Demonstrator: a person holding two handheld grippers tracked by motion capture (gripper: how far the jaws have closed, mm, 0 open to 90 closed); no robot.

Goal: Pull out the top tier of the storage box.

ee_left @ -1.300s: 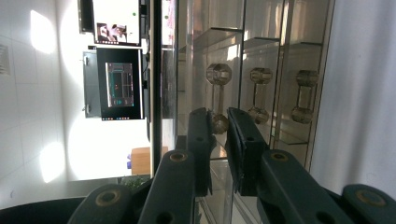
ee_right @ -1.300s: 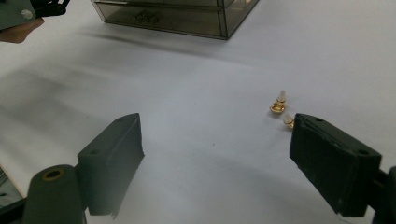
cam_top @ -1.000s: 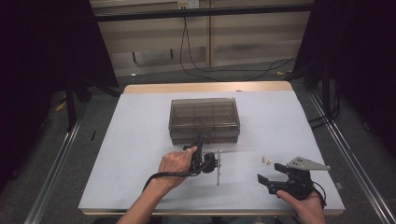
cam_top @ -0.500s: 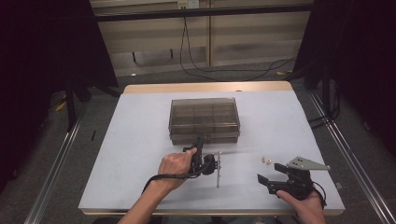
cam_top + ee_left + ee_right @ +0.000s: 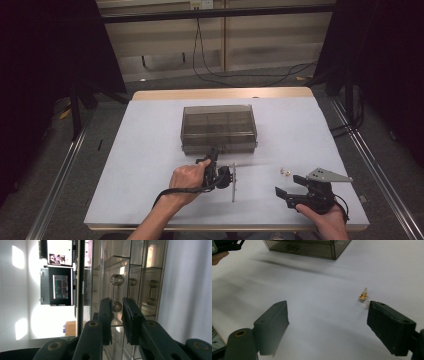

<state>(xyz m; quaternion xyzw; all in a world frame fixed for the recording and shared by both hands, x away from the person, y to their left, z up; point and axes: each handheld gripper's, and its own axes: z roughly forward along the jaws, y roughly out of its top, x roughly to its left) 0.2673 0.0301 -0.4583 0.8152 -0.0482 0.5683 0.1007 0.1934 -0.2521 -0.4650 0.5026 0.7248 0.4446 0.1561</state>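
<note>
A smoky clear drawer box (image 5: 219,127) stands mid-table. My left gripper (image 5: 214,152), turned on its side in the person's left hand, points at the box's front. In the left gripper view its jaws (image 5: 116,302) stand a narrow gap apart, with the near end of a clear dumbbell-shaped drawer handle (image 5: 116,306) between the tips. They have just been opening, and I see no pad pressing on it. My right gripper (image 5: 289,186) rests near the front right, wide open (image 5: 328,310) with nothing between its jaws. Two small gold fasteners (image 5: 362,296) lie by its right jaw.
The white table top (image 5: 150,150) has bare room left and right of the box. The fasteners (image 5: 285,171) lie between the box and my right gripper. Cables (image 5: 220,75) run across the floor behind the table. Metal rails (image 5: 60,175) flank both sides.
</note>
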